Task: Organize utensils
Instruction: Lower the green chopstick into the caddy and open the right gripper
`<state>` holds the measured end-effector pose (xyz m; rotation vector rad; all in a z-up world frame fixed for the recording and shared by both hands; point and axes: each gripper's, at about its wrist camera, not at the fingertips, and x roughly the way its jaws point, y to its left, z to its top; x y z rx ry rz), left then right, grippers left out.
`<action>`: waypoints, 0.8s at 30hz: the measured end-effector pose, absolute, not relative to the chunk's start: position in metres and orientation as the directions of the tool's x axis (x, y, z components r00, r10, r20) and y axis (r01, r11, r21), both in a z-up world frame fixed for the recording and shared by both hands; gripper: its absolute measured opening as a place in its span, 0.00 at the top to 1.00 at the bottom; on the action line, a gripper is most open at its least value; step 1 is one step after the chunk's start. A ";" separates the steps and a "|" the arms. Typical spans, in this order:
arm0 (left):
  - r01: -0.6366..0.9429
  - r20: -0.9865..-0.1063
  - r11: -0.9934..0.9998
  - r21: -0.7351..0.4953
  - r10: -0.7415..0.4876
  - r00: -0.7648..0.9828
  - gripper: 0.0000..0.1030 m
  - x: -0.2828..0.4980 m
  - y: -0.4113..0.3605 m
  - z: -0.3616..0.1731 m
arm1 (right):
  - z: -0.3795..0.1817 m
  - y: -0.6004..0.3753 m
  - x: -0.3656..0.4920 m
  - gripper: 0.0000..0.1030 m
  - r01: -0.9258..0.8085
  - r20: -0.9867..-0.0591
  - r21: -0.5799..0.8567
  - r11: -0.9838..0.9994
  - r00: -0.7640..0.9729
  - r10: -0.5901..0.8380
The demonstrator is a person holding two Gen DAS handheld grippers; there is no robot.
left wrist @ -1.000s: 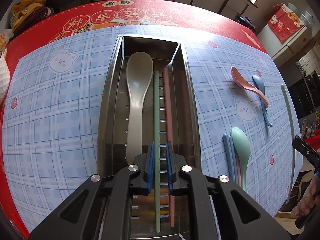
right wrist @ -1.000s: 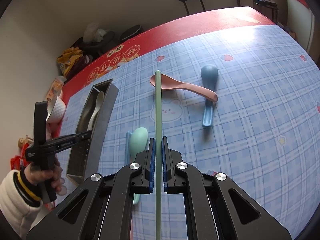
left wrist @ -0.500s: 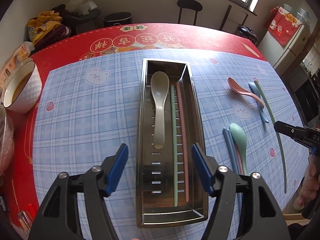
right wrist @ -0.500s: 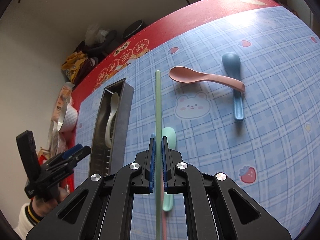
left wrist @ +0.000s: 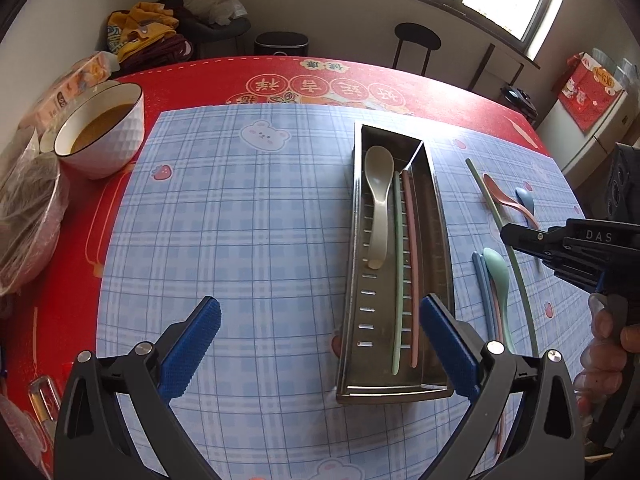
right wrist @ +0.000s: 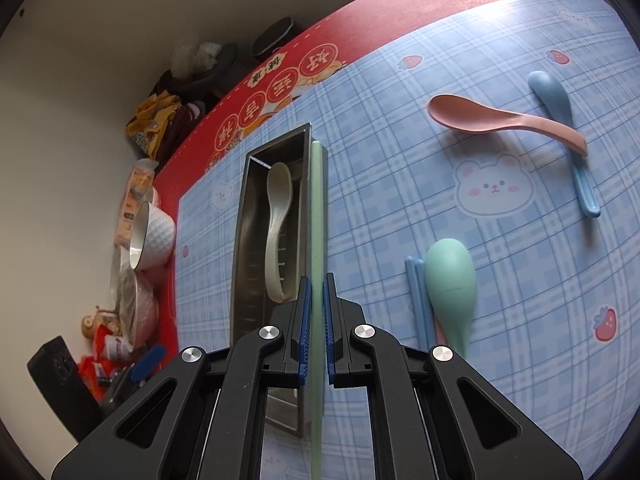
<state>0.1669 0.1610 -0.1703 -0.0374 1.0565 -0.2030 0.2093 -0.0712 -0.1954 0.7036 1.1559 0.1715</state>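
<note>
The right gripper (right wrist: pixel 315 328) has its blue-padded fingers (right wrist: pixel 304 328) closed on a long pale green chopstick (right wrist: pixel 317 216), held in the air along the right wall of the long stainless steel utensil tray (left wrist: pixel 442 240). The left gripper (left wrist: pixel 320 354) hovers with its fingers (left wrist: pixel 192 346) spread wide and holding nothing, near the tray's closer end.

Inside the tray lie a beige plastic spoon (left wrist: pixel 378 208), a second green chopstick (left wrist: pixel 398 272) and a pink chopstick (left wrist: pixel 412 264). On the blue checked mat covering the counter (left wrist: pixel 248 240), a mint green spoon (right wrist: pixel 450 280), blue chopsticks (right wrist: pixel 416 288), a pink spoon (right wrist: pixel 500 122) and a blue spoon (right wrist: pixel 560 112) wait to the right.

The step in hand looks like carrying this chopstick to the tray. The next move calls for shifting it leftward over the wall, lining it up beside its green partner, lowering, then releasing.
</note>
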 end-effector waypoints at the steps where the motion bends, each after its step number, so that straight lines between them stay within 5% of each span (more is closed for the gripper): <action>1: 0.141 -0.859 0.982 -0.129 -0.182 0.479 0.06 0.164 0.165 -0.170 | -0.196 -0.065 0.212 0.94 0.226 -0.780 0.588 0.776 0.413 0.470; 24: 0.046 -0.857 0.983 -0.179 -0.179 0.483 0.06 0.147 0.207 -0.179 | -0.226 -0.007 0.250 0.94 0.304 -0.863 0.480 0.823 0.333 0.380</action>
